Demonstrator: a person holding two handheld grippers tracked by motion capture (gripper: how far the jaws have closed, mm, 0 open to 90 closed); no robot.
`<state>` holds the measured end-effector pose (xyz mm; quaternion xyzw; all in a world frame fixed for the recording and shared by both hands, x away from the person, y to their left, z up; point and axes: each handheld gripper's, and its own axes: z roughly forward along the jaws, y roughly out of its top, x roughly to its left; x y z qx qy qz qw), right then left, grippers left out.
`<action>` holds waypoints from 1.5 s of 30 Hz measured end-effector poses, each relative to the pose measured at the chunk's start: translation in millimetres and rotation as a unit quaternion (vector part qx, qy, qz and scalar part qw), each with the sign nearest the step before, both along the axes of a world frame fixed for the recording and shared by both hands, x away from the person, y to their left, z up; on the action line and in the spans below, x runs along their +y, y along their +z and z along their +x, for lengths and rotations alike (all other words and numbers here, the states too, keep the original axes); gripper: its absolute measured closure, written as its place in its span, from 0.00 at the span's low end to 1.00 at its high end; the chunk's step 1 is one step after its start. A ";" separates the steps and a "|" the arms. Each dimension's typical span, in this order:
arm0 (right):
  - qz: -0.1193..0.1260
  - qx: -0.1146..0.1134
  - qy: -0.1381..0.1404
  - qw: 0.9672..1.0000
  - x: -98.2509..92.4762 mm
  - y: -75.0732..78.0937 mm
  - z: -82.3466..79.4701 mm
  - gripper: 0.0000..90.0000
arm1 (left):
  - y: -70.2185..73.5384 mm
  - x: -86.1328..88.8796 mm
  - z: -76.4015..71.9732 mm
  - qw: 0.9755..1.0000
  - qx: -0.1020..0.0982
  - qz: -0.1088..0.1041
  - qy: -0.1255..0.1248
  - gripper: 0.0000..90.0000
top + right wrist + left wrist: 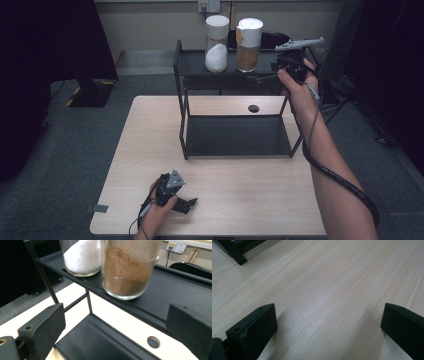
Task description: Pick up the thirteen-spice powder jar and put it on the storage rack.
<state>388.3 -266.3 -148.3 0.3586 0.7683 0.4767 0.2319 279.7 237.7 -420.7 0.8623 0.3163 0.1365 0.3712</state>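
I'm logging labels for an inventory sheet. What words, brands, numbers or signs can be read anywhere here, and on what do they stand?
None can be read.
Jar of white powder: white lid and clear glass, no print shows.
Jar of brown powder: a pale patch near the lid, too small to tell if it bears text.
Wall socket: no legible marking.
Black shelf rack and table: unmarked.

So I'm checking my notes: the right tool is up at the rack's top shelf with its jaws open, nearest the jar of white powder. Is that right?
Not quite. The right tool is up at the top shelf with its jaws open, but the nearest jar is the jar of brown powder; the jar of white powder stands beyond it. The right gripper view shows this.
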 end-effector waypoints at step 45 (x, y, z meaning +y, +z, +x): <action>0.029 0.016 0.033 0.999 6.2 -79.2 -19.3 0.02 | -0.2 0.0 -0.1 1.000 0.000 0.000 0.000 0.00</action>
